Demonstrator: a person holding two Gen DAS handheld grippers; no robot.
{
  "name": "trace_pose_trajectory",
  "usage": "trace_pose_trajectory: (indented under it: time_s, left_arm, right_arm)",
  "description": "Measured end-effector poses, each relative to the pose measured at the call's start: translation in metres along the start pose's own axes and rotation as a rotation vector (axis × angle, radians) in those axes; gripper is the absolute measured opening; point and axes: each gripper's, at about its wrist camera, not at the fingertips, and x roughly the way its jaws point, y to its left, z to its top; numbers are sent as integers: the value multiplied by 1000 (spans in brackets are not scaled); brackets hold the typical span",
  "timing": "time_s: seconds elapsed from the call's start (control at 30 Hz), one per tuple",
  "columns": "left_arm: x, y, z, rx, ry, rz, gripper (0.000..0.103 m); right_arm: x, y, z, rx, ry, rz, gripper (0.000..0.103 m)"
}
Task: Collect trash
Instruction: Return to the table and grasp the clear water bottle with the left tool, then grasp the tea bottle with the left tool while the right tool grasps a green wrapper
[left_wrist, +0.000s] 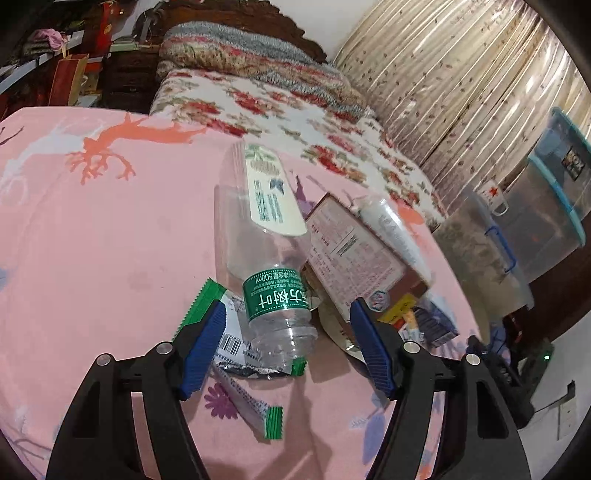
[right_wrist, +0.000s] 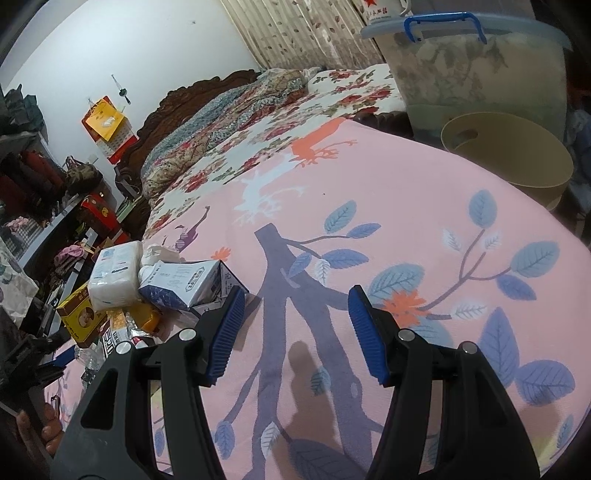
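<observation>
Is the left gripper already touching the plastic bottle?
Apart. The left wrist view shows the plastic bottle between the left gripper's open blue pads, with gaps on both sides.

A bed (right_wrist: 369, 206) fills most of both views, spread with a pink sheet (left_wrist: 92, 240) printed with deer, branches and leaves, and beyond it a white floral blanket (left_wrist: 280, 110). A folded patterned quilt (left_wrist: 236, 51) lies against a dark carved wooden headboard (right_wrist: 184, 99). Pale leaf-patterned curtains (left_wrist: 461, 74) hang beside the bed (their folds catch the light). The wall (right_wrist: 129, 44) is plain white, with cluttered shelves (right_wrist: 40, 206) along it. Clear plastic storage bins (left_wrist: 546, 206) are stacked beside the bed.
</observation>
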Motion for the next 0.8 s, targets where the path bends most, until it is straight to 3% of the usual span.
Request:
trace_pose_trajectory:
  time_s: [0.13, 0.2, 0.3, 0.6, 0.8]
  left_arm:
    - [18, 3, 2, 3, 32, 32, 59]
    - [26, 4, 0, 6, 57, 37, 43]
    - [26, 7, -3, 11, 60, 23, 41]
    - [-43, 5, -9, 47, -73, -3, 40]
    - [-89, 29, -52, 47, -74, 15, 39]
  right_arm:
    - [-2, 2, 0, -6, -6, 5, 61]
    - [-3, 2, 0, -9, -11, 6, 61]
    - [-4, 4, -1, -15, -15, 6, 61]
    - [-5, 7, -2, -32, -22, 5, 61]
    - [-6, 11, -3, -47, -19, -15, 61]
